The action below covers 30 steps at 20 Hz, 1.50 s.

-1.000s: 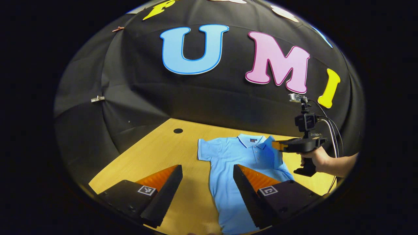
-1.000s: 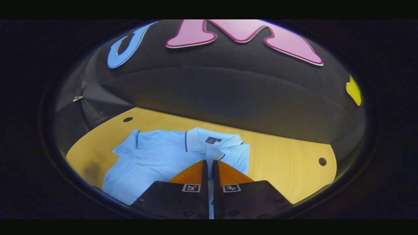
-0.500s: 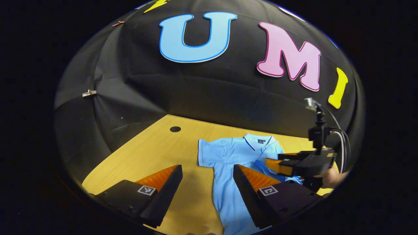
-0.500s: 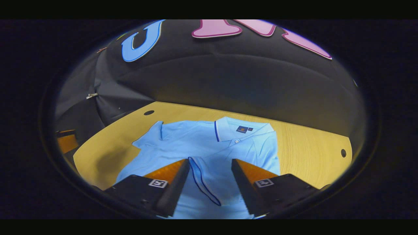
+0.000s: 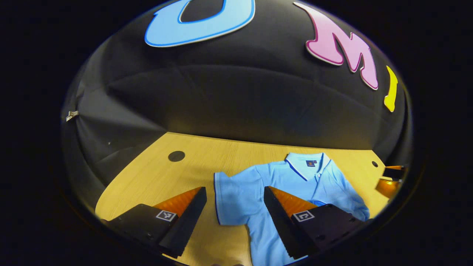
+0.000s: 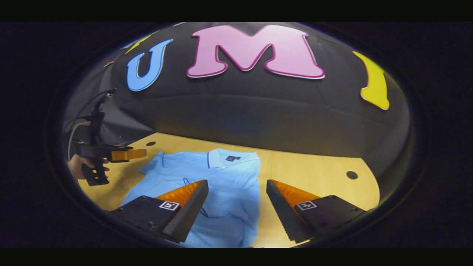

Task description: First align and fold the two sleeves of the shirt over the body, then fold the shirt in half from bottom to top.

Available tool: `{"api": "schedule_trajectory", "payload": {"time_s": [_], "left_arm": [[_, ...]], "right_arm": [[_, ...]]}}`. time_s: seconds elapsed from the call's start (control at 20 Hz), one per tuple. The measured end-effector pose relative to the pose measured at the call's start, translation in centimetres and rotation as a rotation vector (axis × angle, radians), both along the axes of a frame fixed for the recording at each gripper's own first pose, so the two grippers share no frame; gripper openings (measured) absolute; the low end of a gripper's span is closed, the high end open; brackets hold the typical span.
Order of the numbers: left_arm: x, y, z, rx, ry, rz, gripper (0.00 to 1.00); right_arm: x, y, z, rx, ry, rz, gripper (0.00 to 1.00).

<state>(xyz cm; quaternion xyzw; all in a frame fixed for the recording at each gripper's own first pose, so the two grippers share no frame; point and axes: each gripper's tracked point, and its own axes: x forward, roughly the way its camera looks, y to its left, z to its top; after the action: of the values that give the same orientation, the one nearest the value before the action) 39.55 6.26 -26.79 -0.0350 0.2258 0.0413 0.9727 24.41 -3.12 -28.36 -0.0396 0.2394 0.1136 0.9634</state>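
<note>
A light blue polo shirt (image 5: 295, 177) lies flat on the wooden table (image 5: 155, 177), collar toward the wall. In the left gripper view its left sleeve (image 5: 231, 195) is spread out flat, and my left gripper (image 5: 234, 189) hovers open just above and in front of it. In the right gripper view the shirt (image 6: 236, 173) has its right sleeve (image 6: 192, 184) folded over the body, dark trim showing. My right gripper (image 6: 237, 181) is open above the shirt's body with nothing between its fingers. The left gripper (image 6: 125, 154) appears there at the far left, held by a hand (image 6: 78, 164).
The table has round holes near its back corners (image 5: 176, 156) (image 6: 351, 174). Black cloth wall rises right behind the table. Bare wood lies to the right of the shirt (image 6: 314, 173). The right gripper (image 5: 391, 177) peeks in at the edge of the left gripper view.
My right gripper opened, let go of the right sleeve over the body, and drew back to the right. My left gripper swung closer to the spread left sleeve.
</note>
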Motion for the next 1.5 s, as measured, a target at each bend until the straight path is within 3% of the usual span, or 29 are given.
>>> {"api": "schedule_trajectory", "payload": {"time_s": [0.35,0.55,0.65,0.8,1.0,1.2,1.5], "left_arm": [[4.9,2.0,-6.8,0.074,0.122,0.018,0.98],[5.0,1.5,-7.5,0.034,0.139,0.012,0.96],[5.3,0.8,-7.4,0.026,0.135,-0.013,0.77],[5.4,-0.7,-7.1,0.015,0.126,-0.016,0.10],[5.1,-2.2,-5.9,0.041,0.134,-0.028,0.06],[5.6,-5.8,-1.0,0.071,0.058,-0.093,0.06],[3.9,-15.3,2.4,-0.015,0.028,-0.227,0.06]], "right_arm": [[-3.7,-6.9,-0.2,-0.013,0.012,-0.107,0.98],[-4.3,-8.5,-0.7,-0.019,0.013,-0.133,0.98],[-4.7,-9.1,-0.8,0.001,0.023,-0.151,0.96],[-5.3,-9.6,-1.5,0.017,0.036,-0.165,0.98],[-5.5,-9.2,-1.6,0.032,0.044,-0.152,0.98],[-5.9,-9.4,-1.1,0.031,0.035,-0.147,0.98],[-7.3,-9.5,-0.5,0.058,0.036,-0.174,0.98]]}}
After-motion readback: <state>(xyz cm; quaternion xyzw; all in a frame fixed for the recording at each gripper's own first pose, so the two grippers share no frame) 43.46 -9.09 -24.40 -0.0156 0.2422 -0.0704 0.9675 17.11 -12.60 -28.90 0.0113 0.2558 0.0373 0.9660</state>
